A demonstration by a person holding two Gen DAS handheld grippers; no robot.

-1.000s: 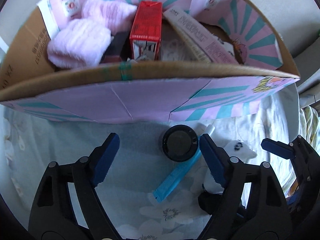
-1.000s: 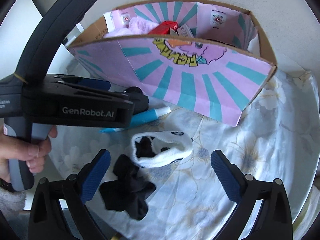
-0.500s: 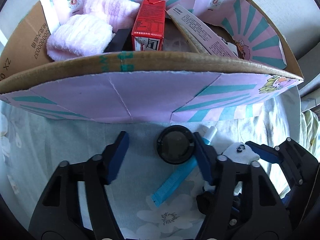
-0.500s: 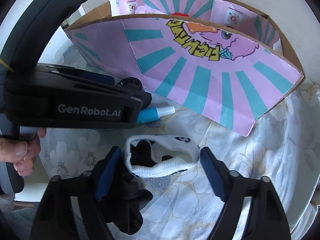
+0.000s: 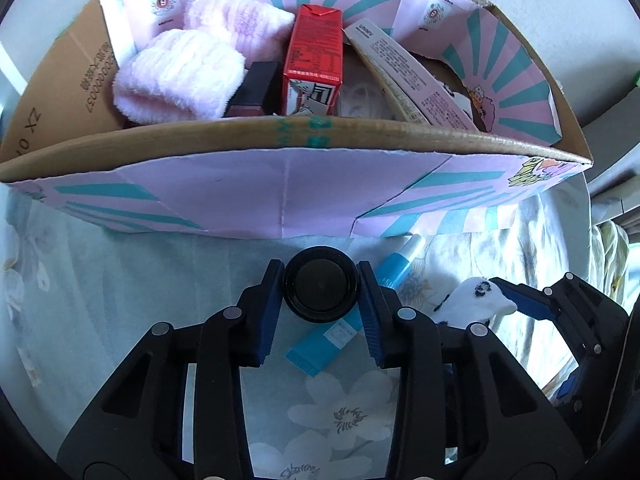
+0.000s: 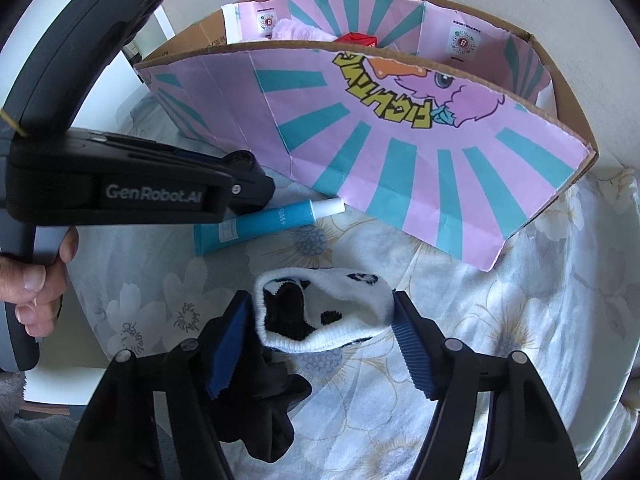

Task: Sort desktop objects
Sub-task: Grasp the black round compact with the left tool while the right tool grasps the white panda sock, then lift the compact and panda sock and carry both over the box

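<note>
Both pairs of jaws have just been closing, each about its own object. Left gripper: its blue pads are pressing against opposite sides of a round black jar, which is standing on the floral cloth just in front of the near wall of the cardboard box. Right gripper: its jaws are standing roughly half open around a white sock with black markings; both pads are touching the sock's edges, but the fabric is not visibly being squeezed, so a firm grip cannot be confirmed. A black sock is lying crumpled beside and partly under the left finger of that gripper. A blue tube with a white cap is lying on the cloth between the jar and the white sock, its cap pointing toward the box. Inside the box are resting two fluffy pink items, a red carton standing upright, and a long pale printed carton leaning at an angle. In the right wrist view a person's hand is gripping the handle of the left gripper.
</note>
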